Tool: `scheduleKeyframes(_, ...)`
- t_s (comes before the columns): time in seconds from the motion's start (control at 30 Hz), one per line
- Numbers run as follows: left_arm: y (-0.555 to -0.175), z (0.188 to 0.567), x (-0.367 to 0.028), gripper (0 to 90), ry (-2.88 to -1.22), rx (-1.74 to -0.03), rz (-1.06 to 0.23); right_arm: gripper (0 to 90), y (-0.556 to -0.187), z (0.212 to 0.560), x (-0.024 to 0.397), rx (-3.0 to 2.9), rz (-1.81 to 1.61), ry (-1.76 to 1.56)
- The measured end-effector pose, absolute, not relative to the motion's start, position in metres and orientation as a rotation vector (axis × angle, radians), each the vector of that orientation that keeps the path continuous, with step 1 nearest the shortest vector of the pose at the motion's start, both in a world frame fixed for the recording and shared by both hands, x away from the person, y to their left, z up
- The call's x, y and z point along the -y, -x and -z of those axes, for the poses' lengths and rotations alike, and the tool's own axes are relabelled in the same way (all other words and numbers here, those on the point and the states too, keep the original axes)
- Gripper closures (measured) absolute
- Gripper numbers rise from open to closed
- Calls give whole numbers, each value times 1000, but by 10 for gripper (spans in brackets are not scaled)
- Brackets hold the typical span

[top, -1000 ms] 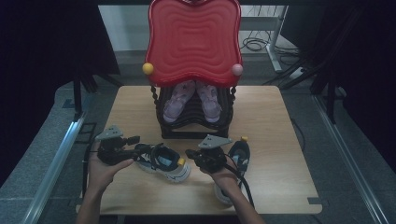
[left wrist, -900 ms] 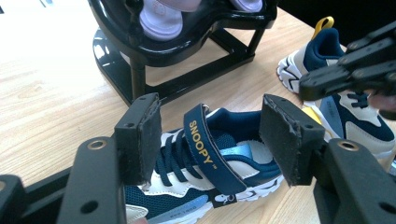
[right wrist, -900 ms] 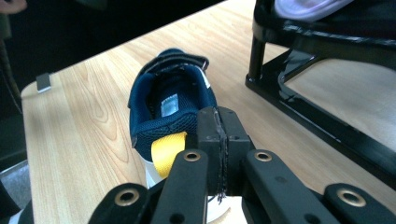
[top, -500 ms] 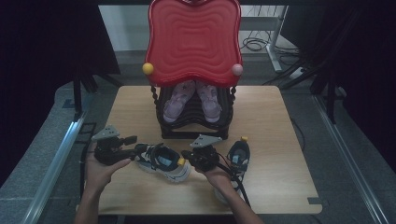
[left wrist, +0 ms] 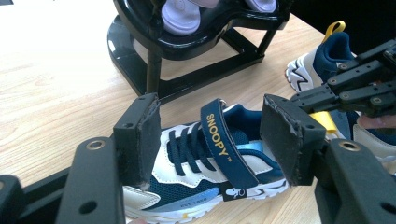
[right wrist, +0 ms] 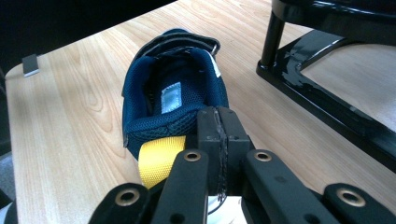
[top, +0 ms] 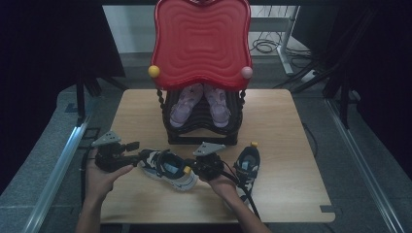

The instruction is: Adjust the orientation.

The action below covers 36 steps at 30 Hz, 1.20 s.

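Sneaker (top: 167,168) — farther left than before

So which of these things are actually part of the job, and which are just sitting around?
In the job:
- navy and white sneaker, between the two grippers
- left gripper, open around it
- right gripper, shut at its heel

Lying about:
- second sneaker
- black rack holding lilac shoes
- red tray
- wooden table

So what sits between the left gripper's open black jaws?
In the left gripper view, the navy-and-white sneaker lies between the left gripper jaws, its SNOOPY strap across the gap.
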<state>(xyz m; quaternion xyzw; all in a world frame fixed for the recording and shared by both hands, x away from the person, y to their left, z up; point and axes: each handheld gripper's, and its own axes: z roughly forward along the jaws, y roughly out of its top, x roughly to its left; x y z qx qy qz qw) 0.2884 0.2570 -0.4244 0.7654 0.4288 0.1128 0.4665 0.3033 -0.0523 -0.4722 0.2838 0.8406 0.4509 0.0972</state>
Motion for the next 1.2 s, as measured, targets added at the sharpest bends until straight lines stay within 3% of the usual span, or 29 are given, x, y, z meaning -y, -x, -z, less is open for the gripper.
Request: scheduleKeyframes(1.2, -282, 419, -280, 391, -1805, -1085, -331, 897, -276, 482, 26, -2583, -1467, -694)
